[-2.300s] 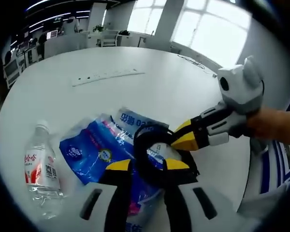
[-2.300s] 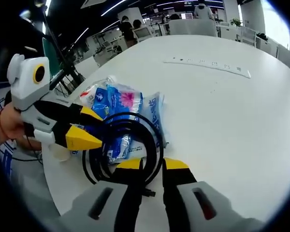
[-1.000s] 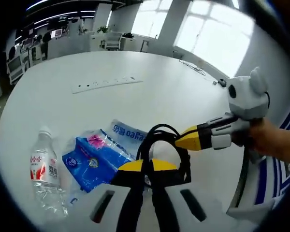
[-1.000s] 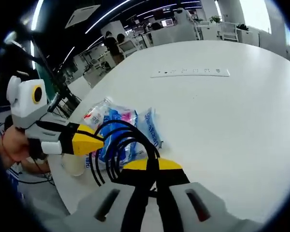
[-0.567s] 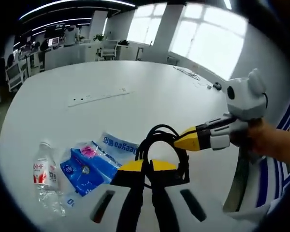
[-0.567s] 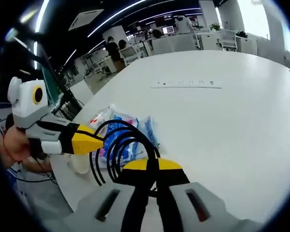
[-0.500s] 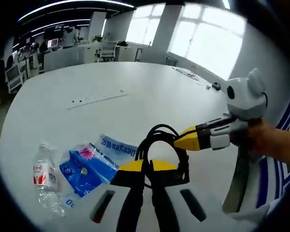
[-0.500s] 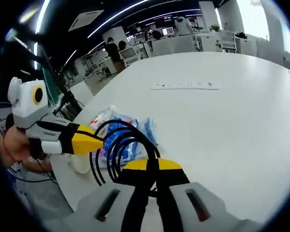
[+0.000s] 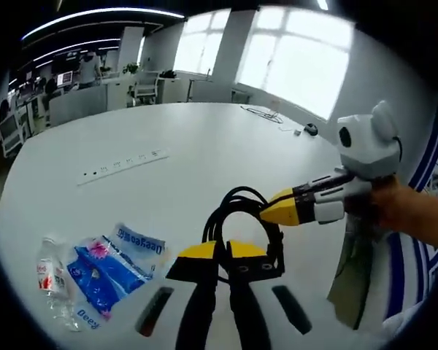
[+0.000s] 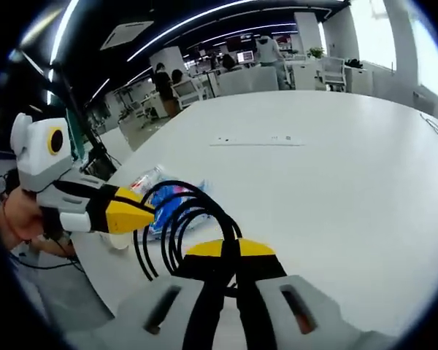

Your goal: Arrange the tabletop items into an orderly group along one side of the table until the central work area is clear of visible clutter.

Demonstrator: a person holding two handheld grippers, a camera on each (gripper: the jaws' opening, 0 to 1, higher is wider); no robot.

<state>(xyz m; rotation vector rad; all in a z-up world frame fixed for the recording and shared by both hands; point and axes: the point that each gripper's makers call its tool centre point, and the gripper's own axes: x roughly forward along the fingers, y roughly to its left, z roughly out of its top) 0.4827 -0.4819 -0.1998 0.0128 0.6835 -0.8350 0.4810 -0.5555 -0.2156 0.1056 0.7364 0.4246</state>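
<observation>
We held the coiled black cable (image 9: 242, 219) between both grippers, lifted above the white worktop (image 9: 204, 157). The left gripper (image 9: 217, 251) had its jaws pinched shut on the coil's near loops, and the right gripper (image 10: 229, 249) likewise had its jaws closed on the coil; each gripper's yellow tip reached into the other's view beside the loops. The coil stood roughly upright, rising straight ahead of both jaws, so neither hand was nearer. Below and to the left lay the rest: one water bottle (image 9: 50, 281) beside two blue tissue packs (image 9: 106, 271), touching, near the worktop edge. One white power strip (image 9: 122, 165) lay well apart, farther across.
</observation>
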